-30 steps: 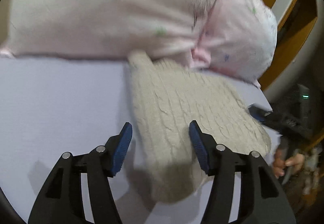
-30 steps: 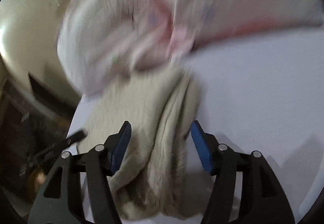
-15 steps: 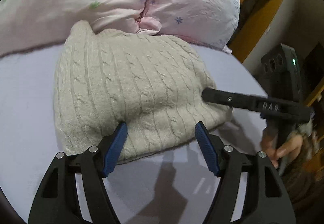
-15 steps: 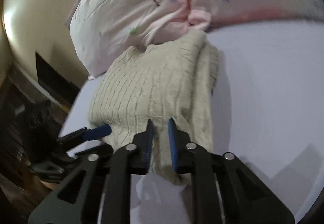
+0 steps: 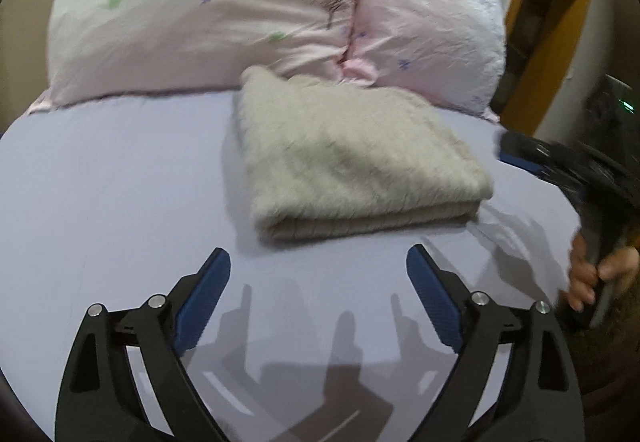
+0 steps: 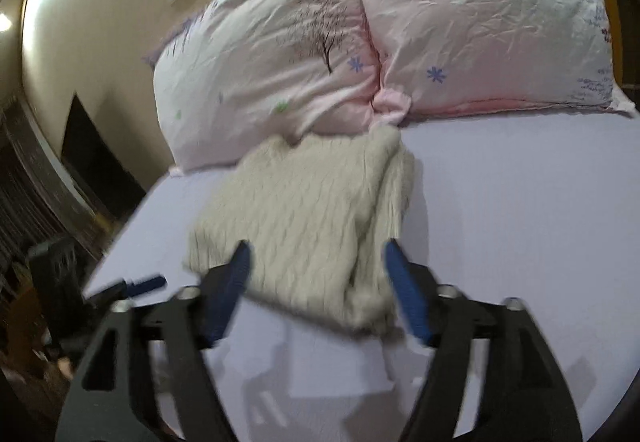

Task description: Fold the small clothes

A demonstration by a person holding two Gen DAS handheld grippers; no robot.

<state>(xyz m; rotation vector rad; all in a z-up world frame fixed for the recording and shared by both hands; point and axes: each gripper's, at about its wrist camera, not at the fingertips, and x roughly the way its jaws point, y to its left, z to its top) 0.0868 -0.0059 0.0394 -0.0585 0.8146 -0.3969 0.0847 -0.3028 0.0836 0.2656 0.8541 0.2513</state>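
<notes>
A cream cable-knit sweater point(image 5: 344, 158) lies folded in a thick rectangle on the lilac bed sheet point(image 5: 100, 182), its far edge against the pillows. My left gripper point(image 5: 318, 292) is open and empty, a short way in front of the sweater's folded edge. In the right wrist view the sweater point(image 6: 304, 218) lies flat, and my right gripper point(image 6: 316, 282) is open with its fingertips either side of the near edge, holding nothing. The right gripper also shows at the right edge of the left wrist view point(image 5: 560, 166), in a hand.
Two pink patterned pillows point(image 5: 208, 10) point(image 5: 424, 30) lie behind the sweater. The bed's edge runs along the right in the left wrist view, with orange wooden furniture point(image 5: 532, 54) beyond. The other gripper point(image 6: 132, 286) shows left of the bed in the right wrist view.
My right gripper was shut on the sweater's near edge; it has opened and let go. Both grippers have drawn back from the sweater, which now lies folded.
</notes>
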